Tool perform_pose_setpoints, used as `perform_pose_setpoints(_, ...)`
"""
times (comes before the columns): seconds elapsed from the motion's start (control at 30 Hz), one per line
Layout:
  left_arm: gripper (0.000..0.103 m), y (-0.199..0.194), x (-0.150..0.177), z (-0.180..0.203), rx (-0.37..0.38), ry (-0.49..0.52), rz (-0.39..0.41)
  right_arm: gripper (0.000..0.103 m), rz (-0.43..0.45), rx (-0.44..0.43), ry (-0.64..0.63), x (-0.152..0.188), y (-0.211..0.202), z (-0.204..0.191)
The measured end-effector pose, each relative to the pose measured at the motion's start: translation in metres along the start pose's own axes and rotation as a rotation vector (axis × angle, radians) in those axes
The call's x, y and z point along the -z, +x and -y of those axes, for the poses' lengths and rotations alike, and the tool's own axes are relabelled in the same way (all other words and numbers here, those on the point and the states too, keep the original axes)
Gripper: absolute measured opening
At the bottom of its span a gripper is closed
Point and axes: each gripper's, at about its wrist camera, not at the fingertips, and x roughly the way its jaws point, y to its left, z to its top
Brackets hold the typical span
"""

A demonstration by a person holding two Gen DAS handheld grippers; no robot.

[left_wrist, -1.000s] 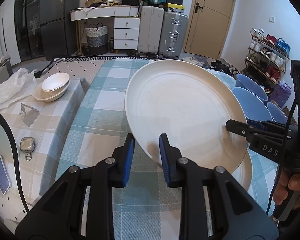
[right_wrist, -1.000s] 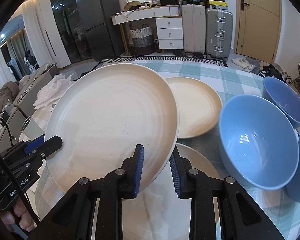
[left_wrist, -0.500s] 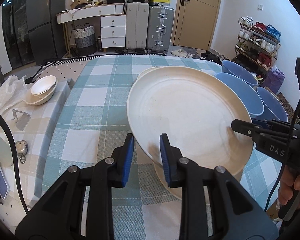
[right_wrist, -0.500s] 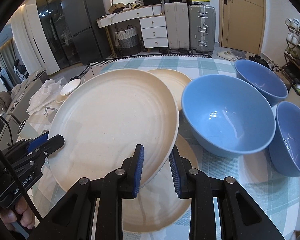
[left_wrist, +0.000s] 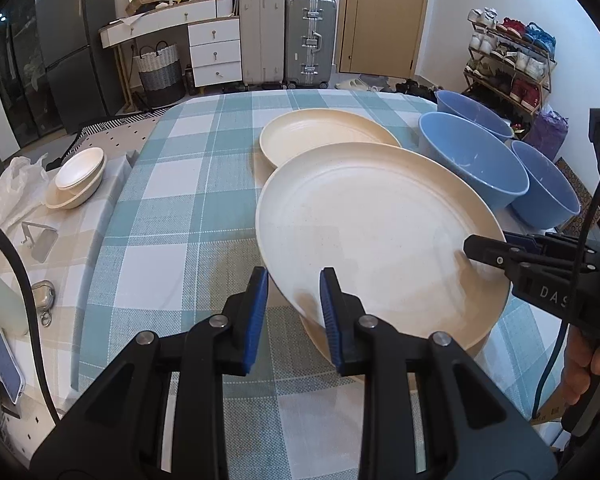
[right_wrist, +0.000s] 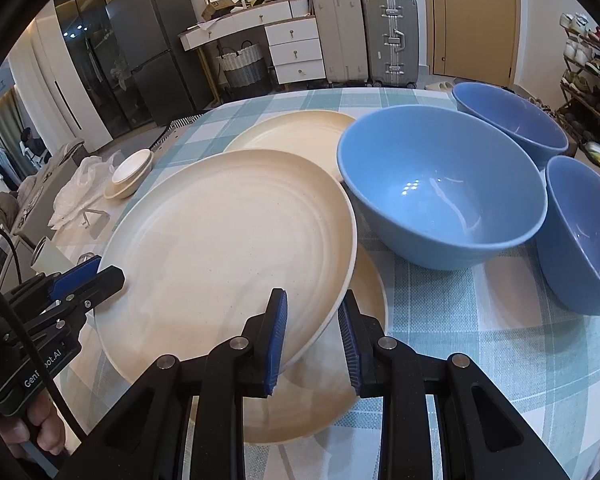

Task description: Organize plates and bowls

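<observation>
A large cream plate (left_wrist: 376, 232) (right_wrist: 228, 248) is held level just above a second cream plate (right_wrist: 332, 392) on the checked tablecloth. My left gripper (left_wrist: 294, 312) straddles its near-left rim and my right gripper (right_wrist: 312, 336) straddles its opposite rim, both with jaws parted and the rim between the pads. A third cream plate (left_wrist: 324, 140) (right_wrist: 296, 136) lies farther back. Three blue bowls (right_wrist: 440, 196) (right_wrist: 512, 120) (right_wrist: 584, 232) stand to the right.
A side table on the left carries stacked small white bowls (left_wrist: 78, 178), a plastic bag (left_wrist: 12, 188), a phone (left_wrist: 4, 364) and keys. The tablecloth (left_wrist: 188, 184) lies bare to the left of the plates. Suitcases and a shoe rack stand behind.
The plate has come down from a steep tilt to nearly level over the lower plate. Both grippers' jaws have widened on its rim.
</observation>
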Motion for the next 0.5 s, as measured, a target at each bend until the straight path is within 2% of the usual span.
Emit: perform_pose_setpoints(0.5, 0.024, 0.02, 0.01, 0.014, -0.01, 0.059, -0.041, 0.027, -0.038, 0.044, 0.018, 0.02, 0.015, 0.014)
